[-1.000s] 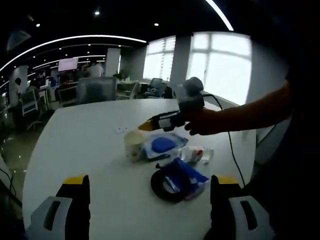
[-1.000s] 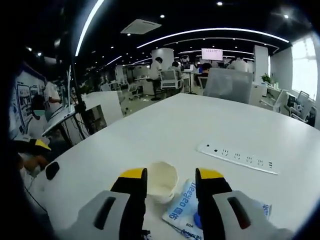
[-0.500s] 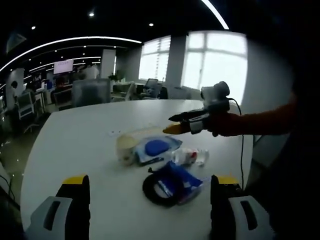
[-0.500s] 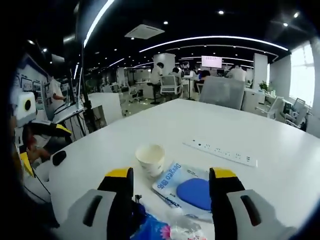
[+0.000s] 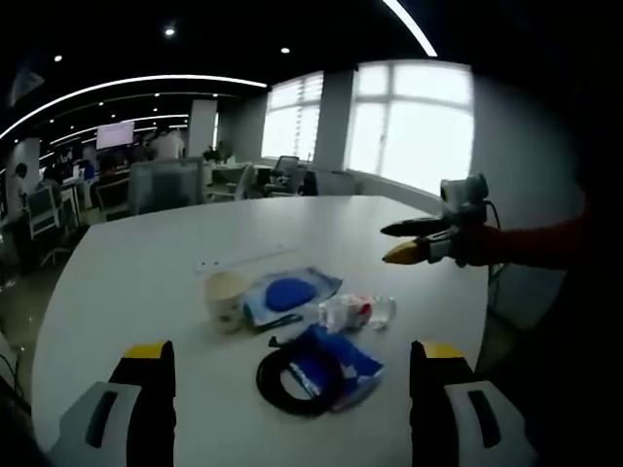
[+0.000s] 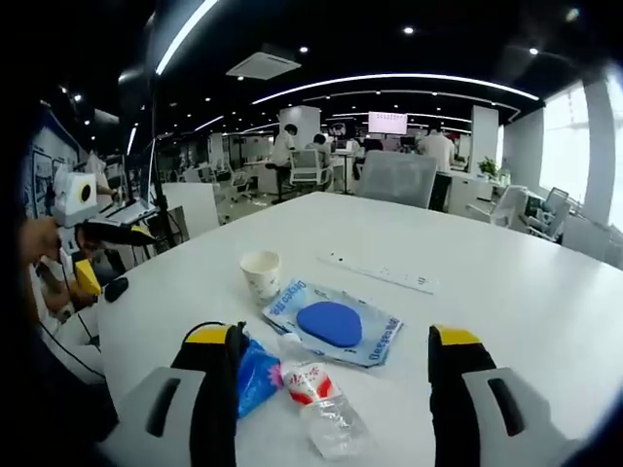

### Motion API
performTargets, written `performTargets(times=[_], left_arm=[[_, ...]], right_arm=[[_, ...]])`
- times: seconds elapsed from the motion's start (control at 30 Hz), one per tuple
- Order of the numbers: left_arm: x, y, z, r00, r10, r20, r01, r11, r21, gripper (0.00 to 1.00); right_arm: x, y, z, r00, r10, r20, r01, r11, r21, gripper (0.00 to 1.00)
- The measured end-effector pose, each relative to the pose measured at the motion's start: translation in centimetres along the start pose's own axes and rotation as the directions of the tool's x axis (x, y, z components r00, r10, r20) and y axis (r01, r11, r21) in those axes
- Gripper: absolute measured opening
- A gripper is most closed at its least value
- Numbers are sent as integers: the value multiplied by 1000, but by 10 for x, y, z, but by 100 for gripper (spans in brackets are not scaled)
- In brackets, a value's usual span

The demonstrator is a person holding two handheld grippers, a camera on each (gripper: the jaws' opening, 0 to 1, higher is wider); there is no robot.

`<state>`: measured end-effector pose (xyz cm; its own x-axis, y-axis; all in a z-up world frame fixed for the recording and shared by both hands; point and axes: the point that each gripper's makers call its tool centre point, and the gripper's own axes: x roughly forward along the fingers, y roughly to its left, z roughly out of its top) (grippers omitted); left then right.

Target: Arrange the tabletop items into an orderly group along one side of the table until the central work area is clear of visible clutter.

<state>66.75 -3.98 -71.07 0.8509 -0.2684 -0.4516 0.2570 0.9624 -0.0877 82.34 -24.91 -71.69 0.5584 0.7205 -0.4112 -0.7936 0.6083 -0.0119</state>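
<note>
In the right gripper view the right tool (image 6: 336, 365) hangs over the white worktop (image 6: 506, 292) with its jaws spread wide and nothing between them. A clear plastic bottle (image 6: 316, 404) lies just ahead between the jaws, at about 12 o'clock and close in. A blue packet (image 6: 258, 370) sits beside the left jaw at 10 o'clock. Farther out at 12 o'clock lies a clear pouch with a blue oval (image 6: 334, 324), and beyond it at 11 o'clock a paper cup (image 6: 260, 275) stands upright. A white power strip (image 6: 382, 273) lies at 1 o'clock, farther still.

In the left gripper view the left tool (image 5: 292, 375) is also spread and empty — a black cable coil (image 5: 287, 381) lies dead ahead, the cluster just past it, the right tool at 2 o'clock.
</note>
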Motion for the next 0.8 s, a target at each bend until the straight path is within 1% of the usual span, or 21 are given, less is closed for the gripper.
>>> performTargets(times=[0.07,0.13,0.17,0.2,0.33,0.43,0.5,0.6,0.67,0.73,0.8], left_arm=[[3,-2,1,1000,-1,3,1,1000,6,99],[5,-4,1,1000,-3,0,3,1000,7,99],[6,-4,2,1000,-3,0,3,1000,7,99],[7,-6,2,1000,-4,-1,4,1000,7,99],[9,-9,3,1000,-7,12,7,1000,20,99],[7,-13,1,1000,-19,13,18,1000,21,100],[5,-15,1,999,-24,21,24,999,22,100],[1,-17,3,998,-41,38,41,999,2,100],[-1,-20,3,998,-59,32,59,998,-2,100],[-3,-18,4,999,-44,30,43,999,15,100],[-4,-16,2,999,-35,24,34,999,17,100]], right_arm=[[-13,-5,-4,1000,-7,5,7,1000,15,83],[-24,-8,-8,1000,-4,9,3,1000,9,85],[-26,-9,-10,1000,-4,7,4,1000,7,86],[-33,-12,-14,1000,-6,2,6,1000,2,87],[-46,-19,-20,1000,-10,2,10,1000,16,94],[-54,-27,-27,1000,-22,-10,22,1000,-3,100],[-60,-32,-32,999,-21,-26,21,1000,-11,99],[-68,-38,-36,999,-29,-30,29,1000,-12,100],[-70,-40,-36,999,-34,-16,34,999,3,100],[-71,-40,-38,999,-33,-23,33,999,9,100],[-70,-41,-35,999,-33,-11,33,999,4,100]])
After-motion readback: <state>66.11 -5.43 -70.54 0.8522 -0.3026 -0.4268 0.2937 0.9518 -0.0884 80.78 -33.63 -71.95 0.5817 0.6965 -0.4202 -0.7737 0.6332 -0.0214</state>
